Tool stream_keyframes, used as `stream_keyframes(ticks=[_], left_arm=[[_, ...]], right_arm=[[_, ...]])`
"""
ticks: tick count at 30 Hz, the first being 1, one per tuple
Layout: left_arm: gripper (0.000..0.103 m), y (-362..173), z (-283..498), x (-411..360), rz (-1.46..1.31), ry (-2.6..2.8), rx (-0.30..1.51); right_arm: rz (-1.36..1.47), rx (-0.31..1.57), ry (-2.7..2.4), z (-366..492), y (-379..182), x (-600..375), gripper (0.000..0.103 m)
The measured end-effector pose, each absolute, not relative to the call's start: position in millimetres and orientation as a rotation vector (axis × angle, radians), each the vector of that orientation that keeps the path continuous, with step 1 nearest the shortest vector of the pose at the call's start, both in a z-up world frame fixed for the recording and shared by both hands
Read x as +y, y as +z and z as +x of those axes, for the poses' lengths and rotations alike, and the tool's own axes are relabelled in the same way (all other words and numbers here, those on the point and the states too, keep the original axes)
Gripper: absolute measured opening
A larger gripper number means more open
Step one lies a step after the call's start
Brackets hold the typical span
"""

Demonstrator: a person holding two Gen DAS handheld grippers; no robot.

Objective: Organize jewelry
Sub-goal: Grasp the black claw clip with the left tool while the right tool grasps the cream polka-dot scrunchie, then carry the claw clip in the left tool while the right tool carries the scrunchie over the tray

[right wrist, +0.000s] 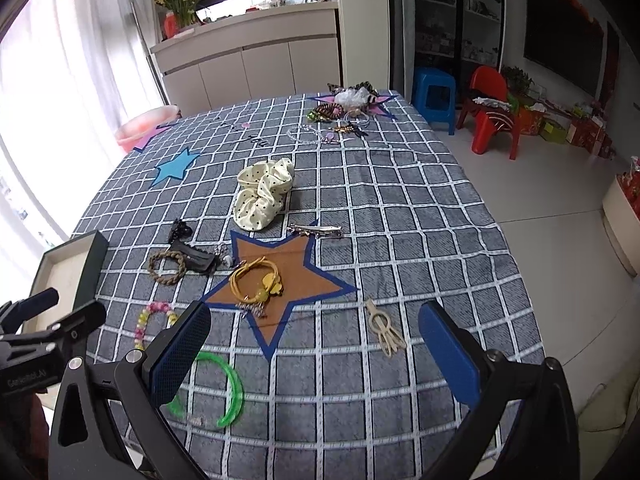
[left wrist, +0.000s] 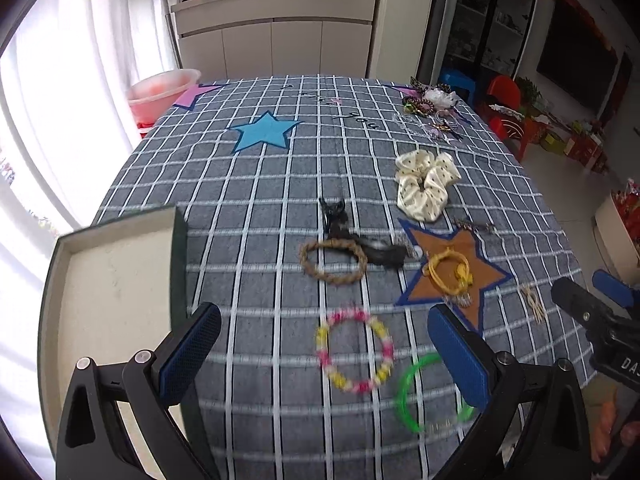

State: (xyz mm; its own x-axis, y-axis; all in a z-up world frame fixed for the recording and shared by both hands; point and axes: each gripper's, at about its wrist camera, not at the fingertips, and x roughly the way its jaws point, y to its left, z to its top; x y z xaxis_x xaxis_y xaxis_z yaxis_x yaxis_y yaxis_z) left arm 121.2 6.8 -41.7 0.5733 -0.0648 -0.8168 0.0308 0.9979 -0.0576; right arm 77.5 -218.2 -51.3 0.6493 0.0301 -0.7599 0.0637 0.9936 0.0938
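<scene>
Jewelry lies scattered on the checked tablecloth. A pink and yellow bead bracelet lies flat between the fingers of my open left gripper, which hovers above it. A green bangle lies beside it, partly behind the right finger. Farther off are a braided brown ring, a black clip, a yellow bracelet and a dotted cream scrunchie. My right gripper is open and holds nothing. A beige clip lies just ahead of it.
An open box with a cream lining stands at the table's left edge. A pile of more jewelry sits at the far right corner. A silver hair clip lies mid-table. Stools and a red chair stand on the floor to the right.
</scene>
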Motion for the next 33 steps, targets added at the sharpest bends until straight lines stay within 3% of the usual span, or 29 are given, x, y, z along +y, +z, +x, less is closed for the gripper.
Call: stream_keyframes(ticks=[13,19,20,22,26,28,31,33], left_arm=[[0.103,-83.3,234.0,2.1,0.001,-0.069,1.065],[0.098,-108.8,260.4,-3.5,0.004,-0.072,1.127],[0.092,-111.6,263.7,-5.2,0.006,-0.077,1.131],[0.089,-116.1,268.7,-7.9,0.015,-0.08,1.144],[0.086,-123.6,274.1,-11.5,0.034,-0.073,1.152],[0.084,-123.2,273.0,-12.5,0.036,-0.081,1.146],[0.072,-121.5,272.7,-13.3,0.04,-0.089,1.136],[0.05,-119.2,272.3,-15.0,0.048,-0.099,1.126]], right_arm=[[0.174,0.963,0.066,206.7,-73.3,-219.4,0.103],[0.194,1.021,0.098,257.1,-96.5,-208.2,0.101],[0.201,1.028,0.104,264.2,-100.2,-206.5,0.101],[0.2,1.042,0.108,275.1,-107.1,-203.4,0.096],[0.165,1.087,0.127,292.4,-124.3,-193.8,0.073],[0.16,1.097,0.138,294.9,-130.3,-191.9,0.07],[0.128,1.079,0.135,295.8,-129.8,-187.2,0.056],[0.125,1.074,0.137,295.3,-129.7,-185.0,0.03]])
